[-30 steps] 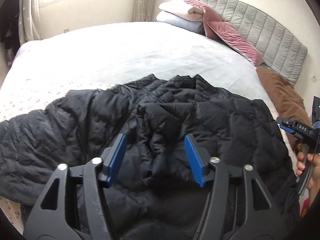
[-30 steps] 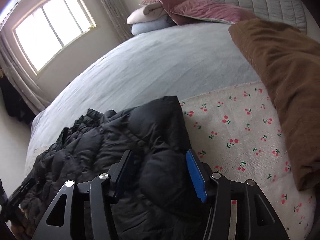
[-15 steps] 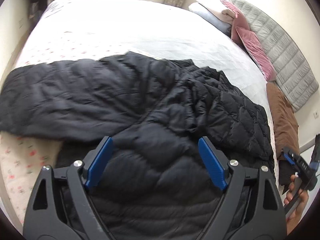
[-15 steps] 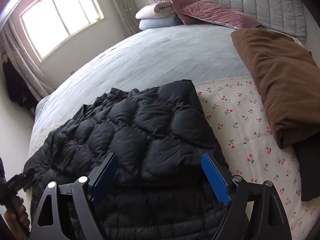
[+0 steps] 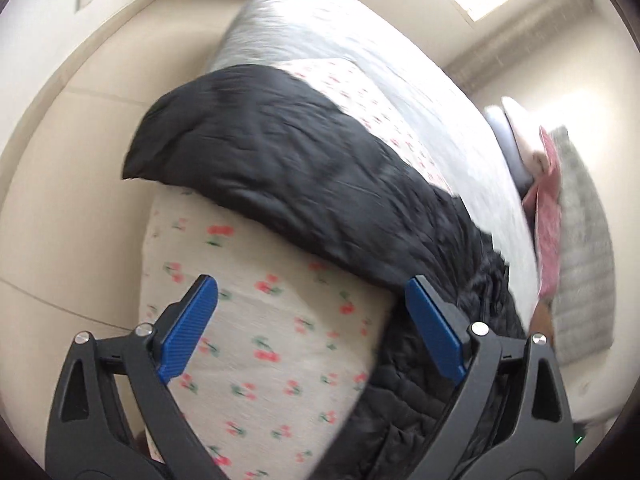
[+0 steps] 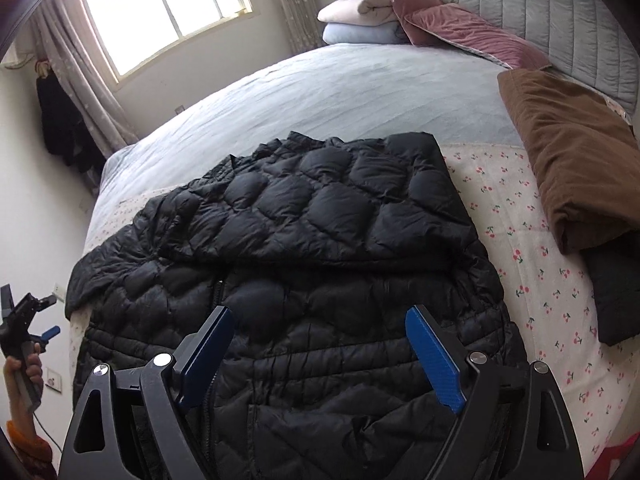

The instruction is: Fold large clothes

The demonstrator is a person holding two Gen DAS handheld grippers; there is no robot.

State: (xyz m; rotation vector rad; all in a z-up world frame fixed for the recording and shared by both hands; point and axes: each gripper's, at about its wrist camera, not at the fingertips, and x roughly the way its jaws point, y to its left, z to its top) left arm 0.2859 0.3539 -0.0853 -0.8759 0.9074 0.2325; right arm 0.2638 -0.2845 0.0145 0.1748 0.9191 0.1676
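A large black quilted puffer jacket [image 6: 320,248] lies flat on the bed. One sleeve is folded across its upper body, the other sleeve [image 5: 272,160] stretches out to the bed's left edge. My right gripper [image 6: 316,344] is open and empty, hovering over the jacket's lower front. My left gripper [image 5: 312,328] is open and empty above the cherry-print sheet [image 5: 272,344], beside the outstretched sleeve; it also shows at the far left of the right wrist view [image 6: 28,324].
The bed has a pale blue cover [image 6: 340,92] and a grey padded headboard [image 6: 540,12]. Pink cushions [image 6: 460,24] and folded pillows [image 6: 360,20] lie at its head. A brown folded blanket [image 6: 572,164] lies to the right. The floor [image 5: 72,180] lies left of the bed.
My left gripper has swung left and off the jacket body to the bed's left edge. My right gripper has pulled back, so more of the jacket shows. Both stay open.
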